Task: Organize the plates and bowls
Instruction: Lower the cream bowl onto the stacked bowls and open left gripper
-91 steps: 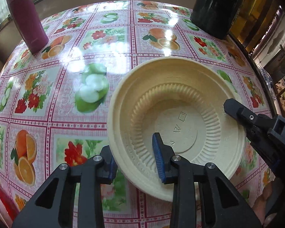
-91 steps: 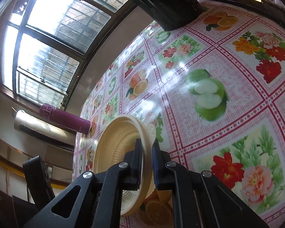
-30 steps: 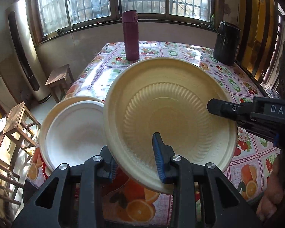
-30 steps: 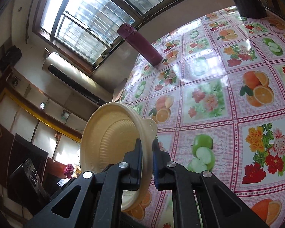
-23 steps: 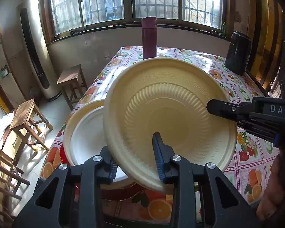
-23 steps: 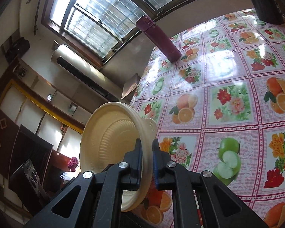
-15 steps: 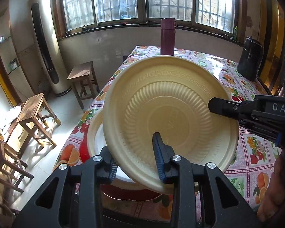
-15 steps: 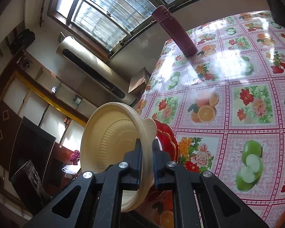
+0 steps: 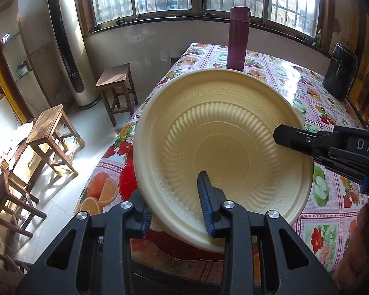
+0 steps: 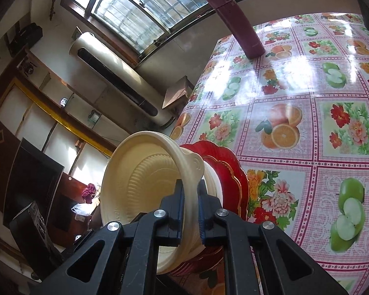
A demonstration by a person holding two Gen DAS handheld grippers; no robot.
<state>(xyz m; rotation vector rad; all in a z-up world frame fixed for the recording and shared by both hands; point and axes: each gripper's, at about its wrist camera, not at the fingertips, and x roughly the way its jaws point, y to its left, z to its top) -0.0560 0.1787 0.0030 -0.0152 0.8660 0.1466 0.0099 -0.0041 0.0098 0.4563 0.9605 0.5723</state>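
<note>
Both the left gripper and right gripper are clamped on the rim of the cream bowl, held above the red plate; it looks light, thin and flexible, best gripped at the rim.

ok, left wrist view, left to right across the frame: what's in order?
Standing air conditioner → wooden stools → red plate → cream bowl held by both grippers → right gripper → black canister.
</note>
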